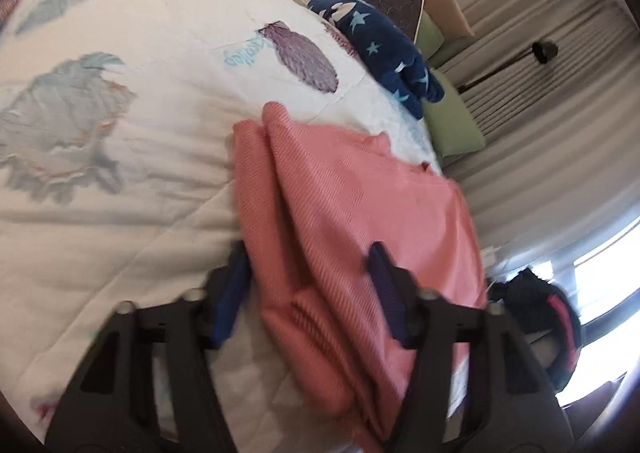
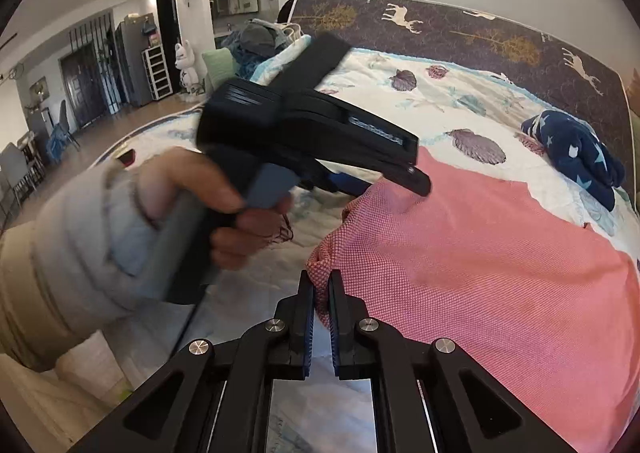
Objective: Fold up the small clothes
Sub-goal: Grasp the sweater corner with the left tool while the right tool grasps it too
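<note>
A pink knitted garment (image 1: 360,193) (image 2: 480,253) lies spread on the shell-print quilt (image 1: 120,193) (image 2: 440,93). My right gripper (image 2: 320,285) is shut on the garment's near left corner, which bunches up between its blue pads. My left gripper (image 1: 310,277) (image 2: 384,185), held in a hand (image 2: 192,181) with a pale sleeve, points down at the garment's far left edge. Its jaws stand apart, with a folded ridge of the pink cloth between them. I cannot see the pads pressing on that ridge.
A navy garment with star print (image 1: 380,41) (image 2: 576,149) lies folded at the quilt's far right. A deer-print mattress (image 2: 480,33) stands behind the bed, green pillows (image 1: 452,121) beside it. A heap of clothes (image 2: 256,37) sits at the far left corner.
</note>
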Demonstrator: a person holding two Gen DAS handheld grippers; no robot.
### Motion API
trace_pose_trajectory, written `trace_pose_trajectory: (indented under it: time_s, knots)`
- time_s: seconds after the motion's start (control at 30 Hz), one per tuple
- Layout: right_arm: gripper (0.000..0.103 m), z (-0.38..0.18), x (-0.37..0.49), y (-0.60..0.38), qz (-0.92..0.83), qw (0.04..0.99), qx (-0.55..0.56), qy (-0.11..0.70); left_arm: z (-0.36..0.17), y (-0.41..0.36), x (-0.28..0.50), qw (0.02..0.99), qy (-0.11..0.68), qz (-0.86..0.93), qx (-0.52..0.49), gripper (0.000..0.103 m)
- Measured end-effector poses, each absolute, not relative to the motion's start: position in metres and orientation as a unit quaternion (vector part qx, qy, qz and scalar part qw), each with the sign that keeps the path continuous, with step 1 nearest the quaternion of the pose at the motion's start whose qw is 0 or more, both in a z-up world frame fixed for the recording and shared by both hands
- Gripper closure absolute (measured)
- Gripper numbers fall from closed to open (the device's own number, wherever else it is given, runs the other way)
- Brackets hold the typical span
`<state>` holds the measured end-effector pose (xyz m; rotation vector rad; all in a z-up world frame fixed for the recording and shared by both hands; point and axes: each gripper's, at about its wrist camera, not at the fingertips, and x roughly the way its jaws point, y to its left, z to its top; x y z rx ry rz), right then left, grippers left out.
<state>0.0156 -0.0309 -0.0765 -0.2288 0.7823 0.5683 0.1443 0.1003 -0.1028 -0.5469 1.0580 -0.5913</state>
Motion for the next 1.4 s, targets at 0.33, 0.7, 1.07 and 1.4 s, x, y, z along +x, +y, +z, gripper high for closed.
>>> trace_pose_trajectory:
  time_s: [0.33, 0.7, 1.07, 1.4]
  knots:
    - [0.097, -0.065, 0.015, -0.049, 0.288, 0.884, -0.063, 0.363, -0.061, 0.083, 0.142, 0.806, 0.465, -0.277, -0.239, 0.092]
    - [0.097, -0.023, -0.009, -0.132, 0.250, 0.920, 0.008, 0.303, 0.005, -0.012, 0.147, 0.831, 0.431, -0.317, -0.153, 0.092]
    - [0.097, -0.021, -0.046, -0.260, 0.148, 0.941, 0.101, 0.286, 0.014, -0.169, 0.146, 0.811, 0.445, -0.373, -0.070, 0.093]
    - [0.097, -0.063, -0.073, -0.338, 0.076, 0.922, 0.173, 0.337, -0.016, -0.262, 0.129, 0.781, 0.471, -0.411, 0.002, 0.100]
